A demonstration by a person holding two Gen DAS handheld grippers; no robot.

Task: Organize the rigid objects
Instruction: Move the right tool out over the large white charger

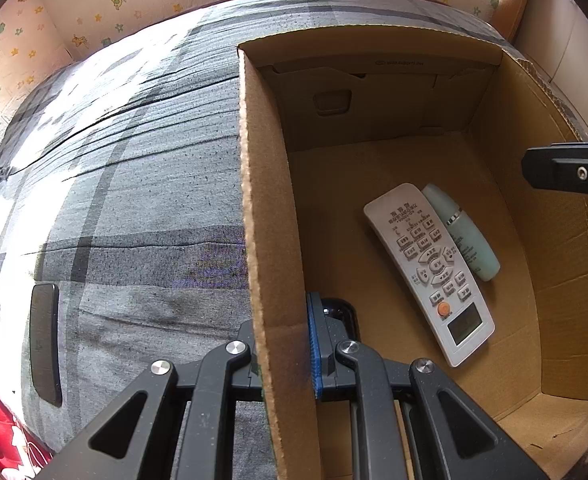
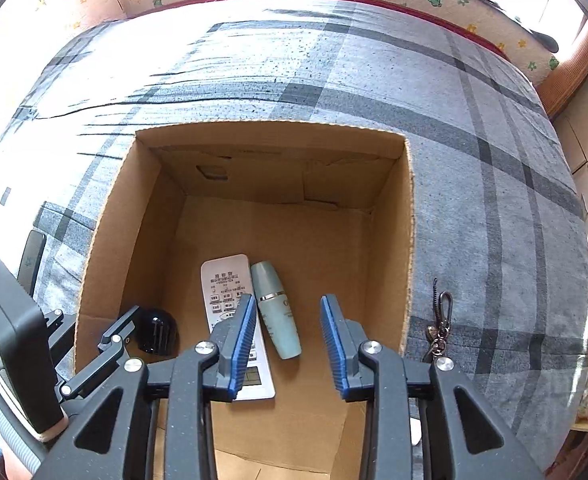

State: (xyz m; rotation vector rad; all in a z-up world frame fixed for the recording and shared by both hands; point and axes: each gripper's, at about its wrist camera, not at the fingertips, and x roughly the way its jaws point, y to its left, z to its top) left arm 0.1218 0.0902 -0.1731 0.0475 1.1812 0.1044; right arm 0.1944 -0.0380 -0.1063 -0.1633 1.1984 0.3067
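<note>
A: Largest first. What carries it all?
B: A bed (image 2: 474,184) under a grey plaid cover. On it stands an open cardboard box (image 2: 105,248), top flaps gone, walls upright.
A: The claws?
B: The left claw (image 1: 283,360) straddles the box's left wall, clenched on the cardboard edge, one finger outside, one inside. The right claw (image 2: 285,344) hangs over the box interior, jaws apart, nothing between the blue pads (image 2: 239,344); released.
A: Contents?
B: A white remote control (image 1: 430,276) lies flat on the box floor, buttons up, display end toward the near side. Touching its right edge, a pale green bottle (image 1: 464,232) with a silver band lies on its side, parallel to the remote. A black domed object (image 2: 155,330) sits in the near left corner, just beside the left claw's inner finger.
A: Outside the box?
B: A dark flat phone-like slab (image 1: 45,344) lies on the cover, left of the box. A key ring with a clip (image 2: 440,328) lies on the cover, just beside the box's right wall.
</note>
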